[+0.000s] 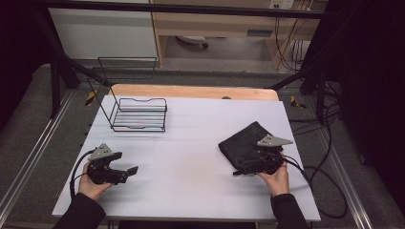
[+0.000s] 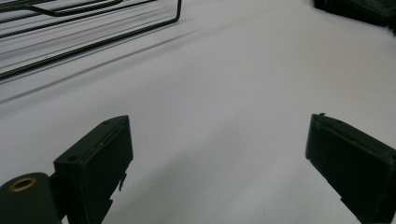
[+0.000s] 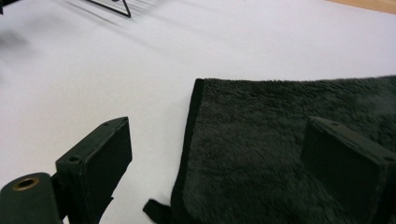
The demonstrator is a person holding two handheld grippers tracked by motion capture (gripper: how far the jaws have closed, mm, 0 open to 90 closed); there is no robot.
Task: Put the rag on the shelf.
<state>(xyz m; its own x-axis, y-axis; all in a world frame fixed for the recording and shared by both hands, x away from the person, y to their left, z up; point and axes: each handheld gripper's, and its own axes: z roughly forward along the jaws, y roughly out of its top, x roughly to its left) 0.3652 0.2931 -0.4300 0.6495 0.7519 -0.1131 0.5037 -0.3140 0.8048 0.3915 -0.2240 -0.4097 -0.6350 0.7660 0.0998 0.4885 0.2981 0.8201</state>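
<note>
Right under my right gripper [image 3: 215, 172] lies the dark towel [image 3: 289, 154], and I have the jaws spread wide with nothing between them yet: one jaw stands over the bare table beside the towel's hemmed edge, the other over the pile itself. I hold it that way, I judge, so the jaws can straddle that near edge and pinch it. A small loop tag pokes out at the near corner, by the hem.

My left gripper [image 1: 125, 171] is wide open too and holds nothing; it hovers over bare white table [image 1: 191, 157] at the left front, well apart from the towel, probably waiting its turn.

Seen from the high view, the towel [image 1: 243, 143] sits folded on the right side of the table, turned cornerwise, its near part under my right gripper [image 1: 253, 168]. Farther out, at the left rear, stands a black wire rack [image 1: 138, 114], empty, likely where the towel is meant to go.

By count: two grippers, one towel, one rack.
</note>
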